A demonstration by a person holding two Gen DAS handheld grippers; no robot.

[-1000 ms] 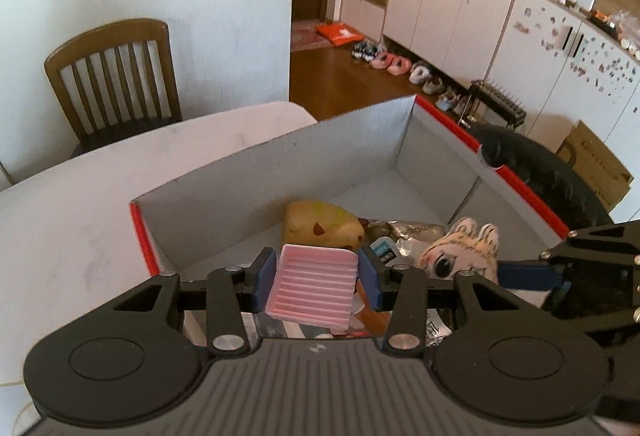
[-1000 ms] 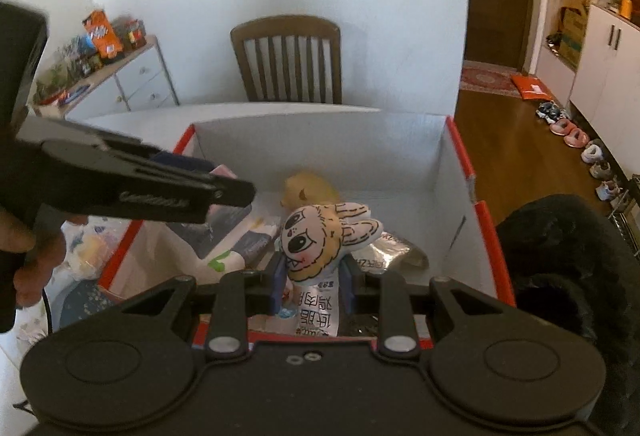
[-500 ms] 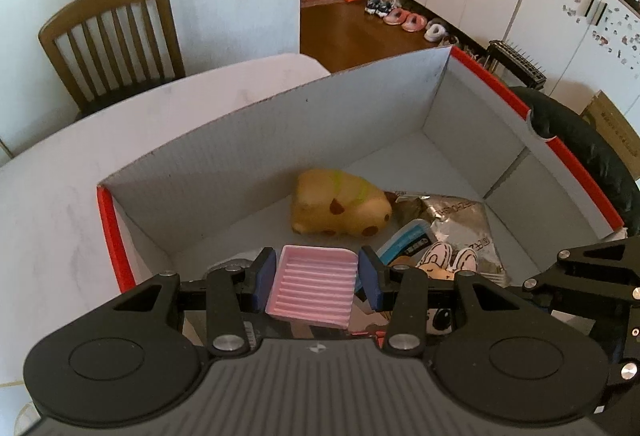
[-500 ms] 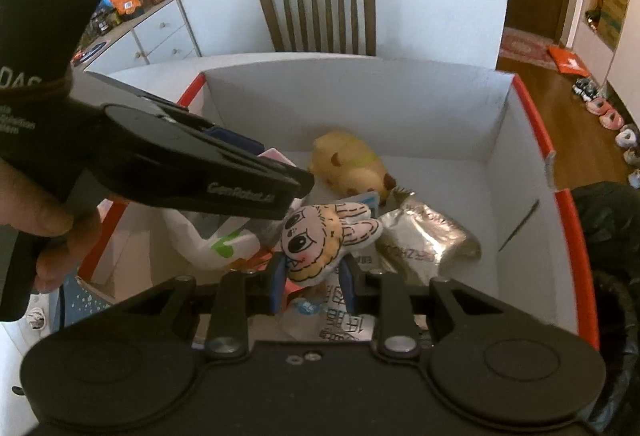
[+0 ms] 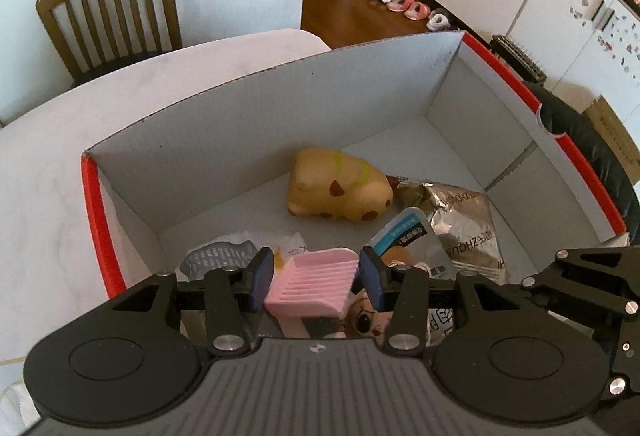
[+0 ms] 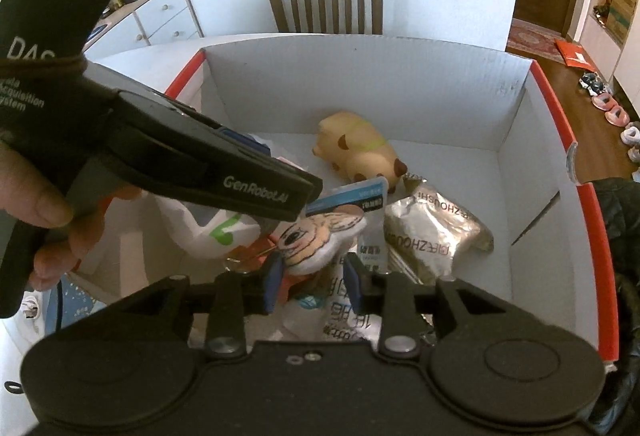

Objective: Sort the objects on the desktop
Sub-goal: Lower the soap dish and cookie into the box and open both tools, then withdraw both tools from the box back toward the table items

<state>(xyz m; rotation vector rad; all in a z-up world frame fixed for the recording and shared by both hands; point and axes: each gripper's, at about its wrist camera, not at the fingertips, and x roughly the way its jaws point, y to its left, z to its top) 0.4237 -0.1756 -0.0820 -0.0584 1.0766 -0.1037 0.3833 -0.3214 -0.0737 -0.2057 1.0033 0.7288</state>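
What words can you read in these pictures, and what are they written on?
"GenRobot.AI": on the side of the left gripper.
"DAS": on its black handle; the small lines below are partly cut off.
"ZHOUSH": on the silver foil packet, the rest creased.
Blue-topped packet: print too small to read.
White wrapper: print unreadable.

Right gripper (image 6: 310, 278): closed on a doll (image 6: 320, 240), held over the box (image 6: 520, 140).
Inside box: toy pig (image 6: 360, 152), silver packet (image 6: 432, 232) (lettering seen upside down).
Left gripper (image 6: 248, 180): jaws hidden.
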